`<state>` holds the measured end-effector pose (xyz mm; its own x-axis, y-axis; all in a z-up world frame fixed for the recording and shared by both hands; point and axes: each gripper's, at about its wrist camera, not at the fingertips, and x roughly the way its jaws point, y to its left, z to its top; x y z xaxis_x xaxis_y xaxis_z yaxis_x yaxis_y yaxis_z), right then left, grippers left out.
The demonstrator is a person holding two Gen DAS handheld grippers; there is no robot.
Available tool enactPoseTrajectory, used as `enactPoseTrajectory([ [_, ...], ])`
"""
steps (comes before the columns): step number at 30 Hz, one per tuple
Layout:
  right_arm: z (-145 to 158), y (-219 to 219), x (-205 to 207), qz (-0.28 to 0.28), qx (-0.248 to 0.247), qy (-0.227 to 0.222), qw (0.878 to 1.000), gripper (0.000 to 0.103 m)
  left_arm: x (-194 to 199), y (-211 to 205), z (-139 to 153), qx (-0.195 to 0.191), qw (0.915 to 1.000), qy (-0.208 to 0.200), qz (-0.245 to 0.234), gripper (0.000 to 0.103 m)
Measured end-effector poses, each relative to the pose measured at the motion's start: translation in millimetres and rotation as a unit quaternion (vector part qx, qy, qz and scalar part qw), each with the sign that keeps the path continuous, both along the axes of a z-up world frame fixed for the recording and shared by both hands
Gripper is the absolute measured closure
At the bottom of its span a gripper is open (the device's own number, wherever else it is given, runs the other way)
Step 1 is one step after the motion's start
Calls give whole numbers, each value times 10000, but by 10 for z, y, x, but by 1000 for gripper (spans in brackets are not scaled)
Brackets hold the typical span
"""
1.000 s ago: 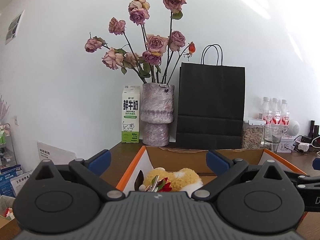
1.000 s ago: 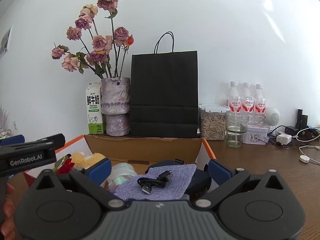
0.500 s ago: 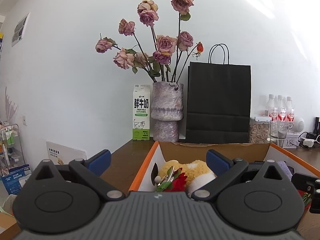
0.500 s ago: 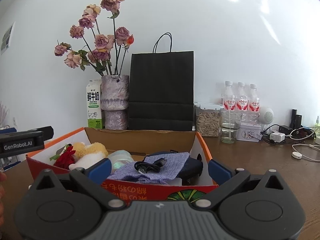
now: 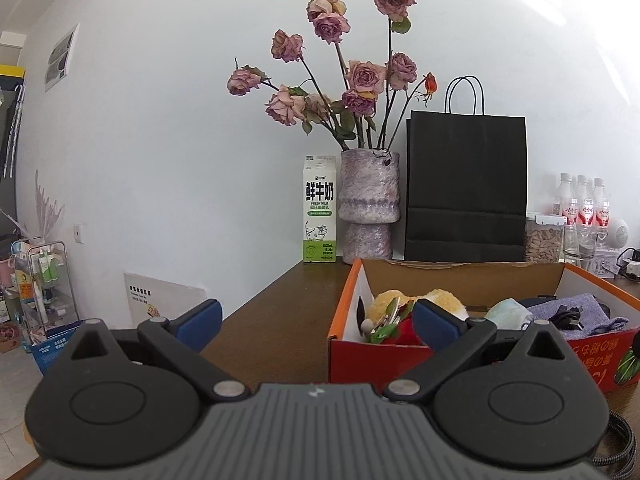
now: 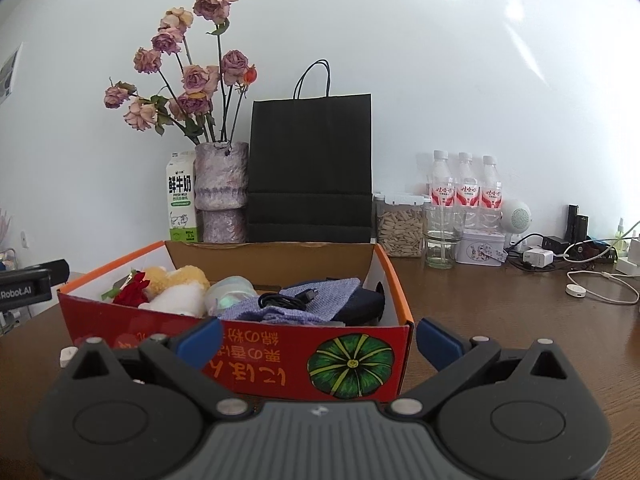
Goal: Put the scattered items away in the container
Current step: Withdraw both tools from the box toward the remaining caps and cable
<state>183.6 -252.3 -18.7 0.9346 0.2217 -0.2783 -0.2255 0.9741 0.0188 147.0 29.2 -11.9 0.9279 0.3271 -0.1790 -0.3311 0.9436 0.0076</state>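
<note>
Holding both grippers empty and spread wide, I judge the tidying near done: ahead of my right gripper (image 6: pixel 318 338) sits the cardboard box (image 6: pixel 240 354), filled with plush toy (image 6: pixel 176 286), cable (image 6: pixel 286 300) and purple cloth (image 6: pixel 320 294); my left gripper (image 5: pixel 316 322) faces its left corner. Next I'd check for strays.

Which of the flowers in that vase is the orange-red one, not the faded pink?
The small closed bud at the right edge of the bouquet; the other roses are open and dusty pink.

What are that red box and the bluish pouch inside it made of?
The red box looks like corrugated cardboard: glossy printed outside, raw brown inner wall, thin folded flaps. The bluish pouch seems a coarse woven fabric, matte and slightly heathered, sagging softly under a black cable.
</note>
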Motion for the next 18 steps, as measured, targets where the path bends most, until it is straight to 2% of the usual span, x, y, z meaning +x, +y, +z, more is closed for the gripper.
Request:
enactPoseTrajectory([
  [4, -31, -10, -56, 67, -33, 145, 9999, 0, -60, 111, -18, -69, 9998, 186, 55, 0],
  [11, -82, 2, -97, 384, -115, 733, 9965, 0, -134, 298, -72, -242, 9962, 835, -59, 0],
  [18, -160, 64, -138, 593, -159, 1212, 9907, 0, -133, 431, -161, -533, 9864, 1466, -526, 0],
])
